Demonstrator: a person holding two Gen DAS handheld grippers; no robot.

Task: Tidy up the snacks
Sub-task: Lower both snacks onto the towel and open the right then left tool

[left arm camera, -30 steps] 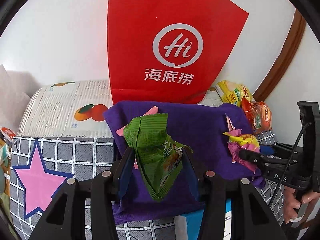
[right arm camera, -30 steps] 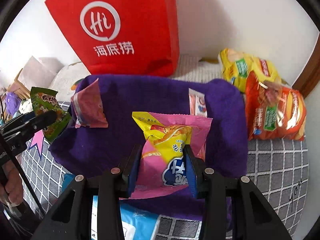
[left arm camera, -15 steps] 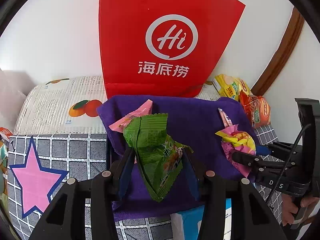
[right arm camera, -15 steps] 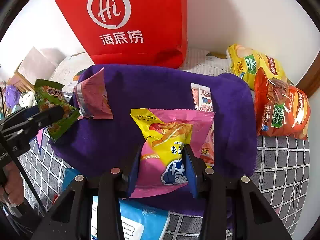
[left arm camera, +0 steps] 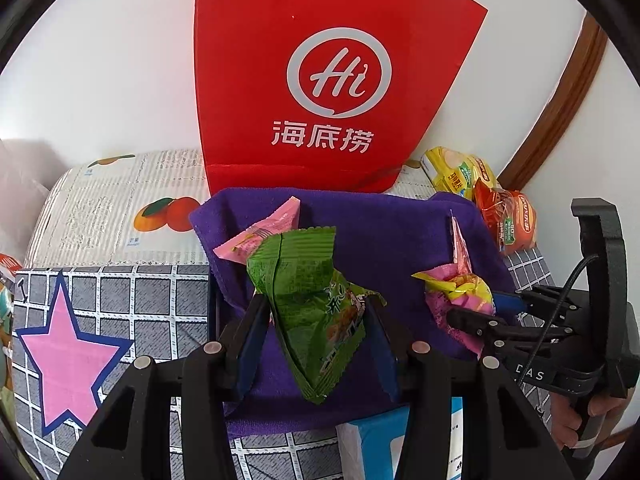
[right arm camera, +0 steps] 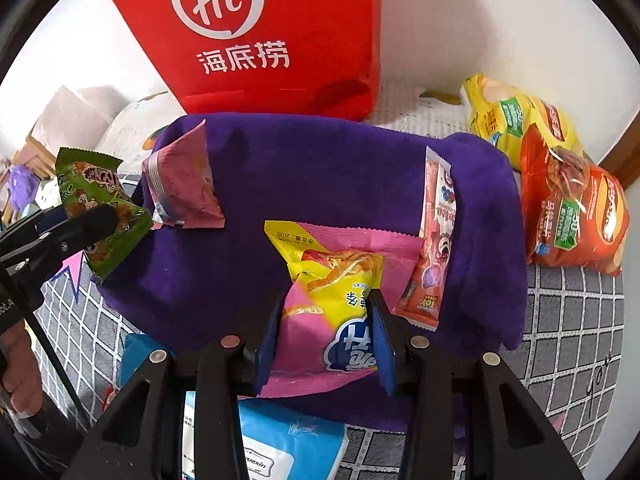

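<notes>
Two snack packets hang above the purple cloth (right arm camera: 320, 168), the green packet (left arm camera: 316, 312) clenched in the left gripper (left arm camera: 316, 344) and the pink-and-yellow packet (right arm camera: 332, 312) in the right gripper (right arm camera: 328, 340), with what looks like a red bag (left arm camera: 320, 80) behind

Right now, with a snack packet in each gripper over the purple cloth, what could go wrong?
1. The left gripper pinches the green packet by its crumpled middle; it could slip out.
2. The right gripper with the pink-and-yellow packet hangs close to the slim pink stick packet; lowering might shove it off the purple cloth.
</notes>
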